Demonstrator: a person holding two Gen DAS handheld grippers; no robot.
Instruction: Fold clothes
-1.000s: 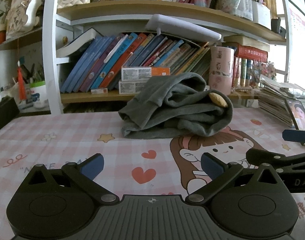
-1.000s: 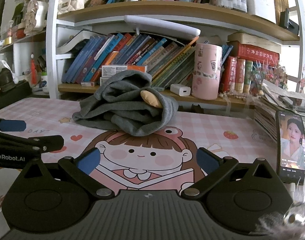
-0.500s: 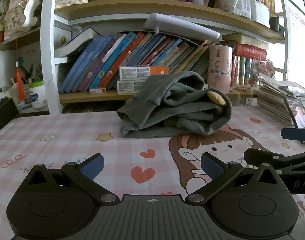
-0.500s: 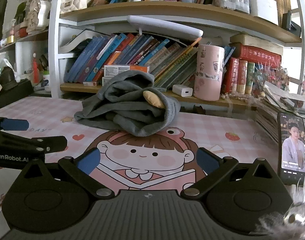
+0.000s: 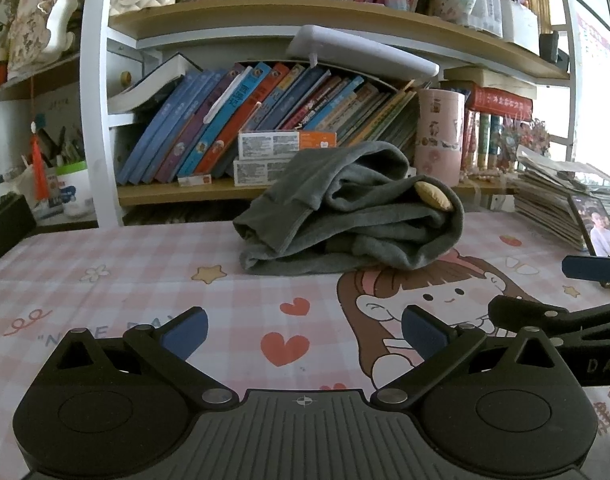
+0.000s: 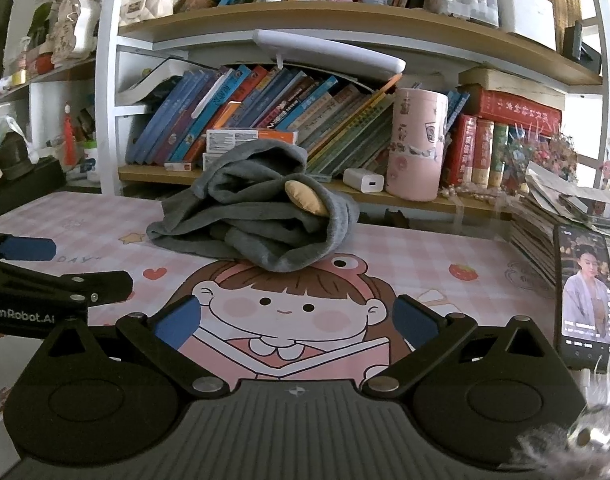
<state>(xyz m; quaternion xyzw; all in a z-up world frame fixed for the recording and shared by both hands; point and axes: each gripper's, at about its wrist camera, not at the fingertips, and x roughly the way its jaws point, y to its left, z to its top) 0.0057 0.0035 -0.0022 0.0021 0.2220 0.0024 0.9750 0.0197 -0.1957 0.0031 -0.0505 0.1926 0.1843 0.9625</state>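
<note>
Garment: grey sweatshirt (image 5: 345, 216) sat bunched on the worktop (image 5: 105, 292); looked soft, floppy, light.
Grab: probably the ribbed hem edge.
Grippers: left gripper (image 5: 303, 330) and right gripper (image 6: 297, 318) were both wide open, empty.

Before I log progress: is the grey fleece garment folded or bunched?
Bunched: the grey fleece garment lies in a rumpled heap with uneven folds, untouched by either gripper.

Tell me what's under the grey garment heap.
The grey garment sits on the pink checked mat, overlapping the cartoon girl's hair. A tan patch peeks out on top. Anything beneath the folds is hidden.
</note>
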